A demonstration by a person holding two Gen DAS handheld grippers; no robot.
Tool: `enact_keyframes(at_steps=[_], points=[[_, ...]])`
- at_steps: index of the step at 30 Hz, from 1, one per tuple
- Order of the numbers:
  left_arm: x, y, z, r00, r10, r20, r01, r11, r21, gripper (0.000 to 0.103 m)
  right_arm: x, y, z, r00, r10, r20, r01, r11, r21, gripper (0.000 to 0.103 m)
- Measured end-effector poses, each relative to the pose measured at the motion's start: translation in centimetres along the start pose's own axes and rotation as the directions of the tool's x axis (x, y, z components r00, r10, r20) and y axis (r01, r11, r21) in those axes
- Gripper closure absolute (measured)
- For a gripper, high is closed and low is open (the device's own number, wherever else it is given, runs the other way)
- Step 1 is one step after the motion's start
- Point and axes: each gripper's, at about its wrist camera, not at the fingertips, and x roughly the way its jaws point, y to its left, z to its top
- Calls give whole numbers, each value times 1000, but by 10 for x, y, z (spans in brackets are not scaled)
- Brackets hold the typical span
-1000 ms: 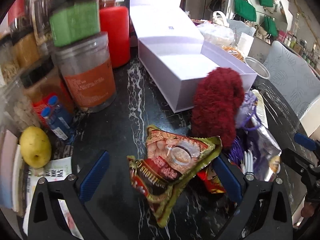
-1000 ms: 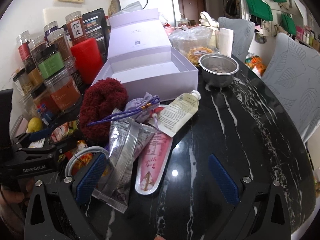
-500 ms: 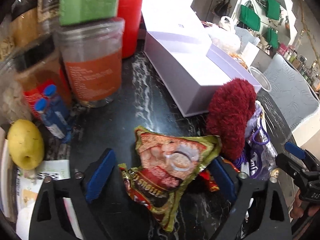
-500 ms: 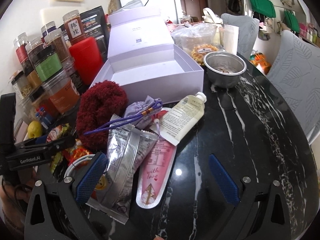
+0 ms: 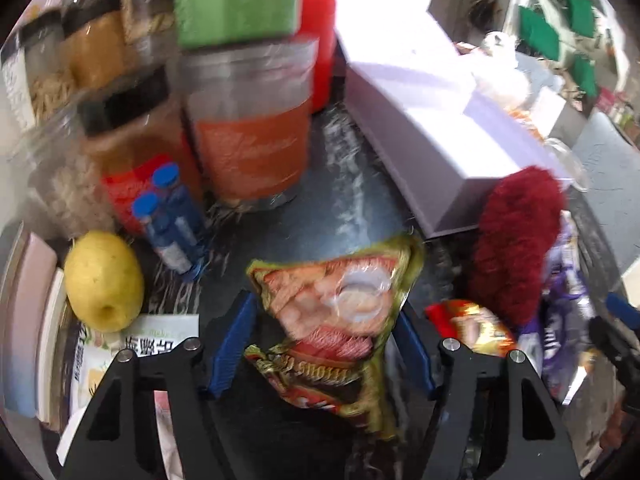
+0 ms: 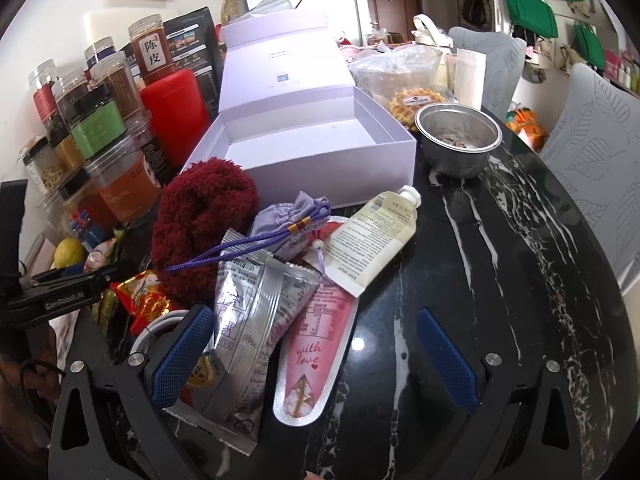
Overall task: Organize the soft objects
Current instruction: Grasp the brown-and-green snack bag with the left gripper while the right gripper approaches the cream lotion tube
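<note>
A green-edged snack packet [image 5: 332, 312] stands bunched between the blue pads of my left gripper [image 5: 324, 344]. The jaws are closing and both pads touch the packet's sides. A dark red fluffy bundle [image 5: 516, 248] leans on the open lilac box [image 5: 440, 128], with a small red packet [image 5: 476, 328] in front of it. My right gripper [image 6: 316, 360] is open over a silver packet [image 6: 252, 320] and a pink pouch [image 6: 312, 352], pressing neither. Behind them lie a lilac drawstring bag [image 6: 284, 220], a white spouted pouch [image 6: 372, 236] and the fluffy bundle [image 6: 204, 216].
Stacked jars [image 5: 248, 152] crowd the left, with blue-capped vials [image 5: 168, 220] and a yellow fruit [image 5: 104, 280] beside them. A red canister [image 6: 176, 108] and a steel bowl [image 6: 458, 140] flank the box [image 6: 312, 140]. The dark marble table [image 6: 500, 280] curves off at the right, with grey chairs beyond.
The left gripper's jaws have narrowed from wide apart onto the snack packet, which now stands narrower and more upright. The left gripper has crept towards the jars. The right gripper has stayed put.
</note>
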Motion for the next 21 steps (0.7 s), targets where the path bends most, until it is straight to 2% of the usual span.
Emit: enact_keyframes(at_steps=[1, 4, 9, 14, 21], points=[[7, 3, -2, 1000, 6, -22, -6, 1000, -14, 38, 0, 0, 0, 1000, -1, 0, 1, 1000, -2, 0], [10, 1, -3, 998, 70, 9, -70, 997, 23, 39, 2, 3, -1, 1000, -13, -4, 13, 1000, -21, 0], [13, -7, 0, 999, 35, 12, -36, 997, 63, 39, 3, 5, -2, 1000, -1, -6, 1, 1000, -28, 0], [12, -14, 0, 999, 20, 35, -23, 996, 86, 52, -1, 4, -2, 1000, -6, 6, 6, 1000, -27, 0], [-1, -17, -7, 999, -30, 26, 28, 996, 81, 54, -6, 5, -5, 1000, -17, 16, 18, 999, -40, 0]])
